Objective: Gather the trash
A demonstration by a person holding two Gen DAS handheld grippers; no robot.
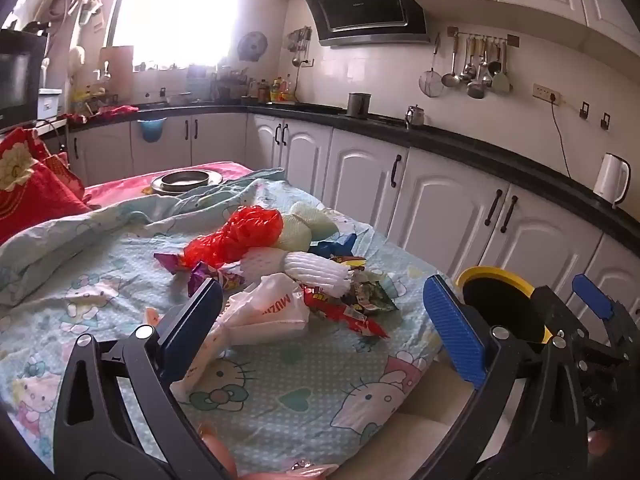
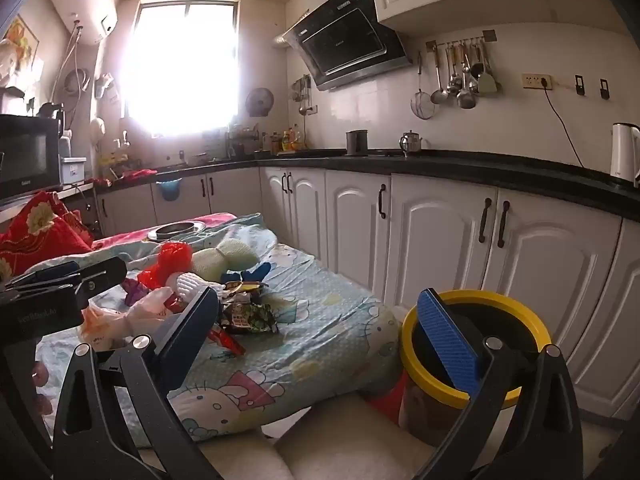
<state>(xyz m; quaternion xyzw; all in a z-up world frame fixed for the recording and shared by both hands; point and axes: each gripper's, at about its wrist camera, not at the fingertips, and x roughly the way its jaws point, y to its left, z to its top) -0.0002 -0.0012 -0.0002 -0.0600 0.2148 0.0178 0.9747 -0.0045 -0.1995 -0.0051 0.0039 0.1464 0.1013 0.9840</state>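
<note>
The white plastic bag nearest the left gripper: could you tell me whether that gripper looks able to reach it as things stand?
Probably yes. The left gripper is open and empty, and the white plastic bag lies on the bedsheet directly between its fingers, with nothing over it; the other wrappers lie beyond.

You are in a home kitchen; white cupboards (image 2: 436,236) run under a long black counter (image 2: 460,162); a black cooker hood (image 2: 344,48) hangs on the wall; spoons and ladles (image 2: 460,76) hang from a rail; a white kettle (image 2: 625,152) stands on the counter; a microwave (image 2: 26,160) sits by the bright window (image 2: 184,68).
</note>
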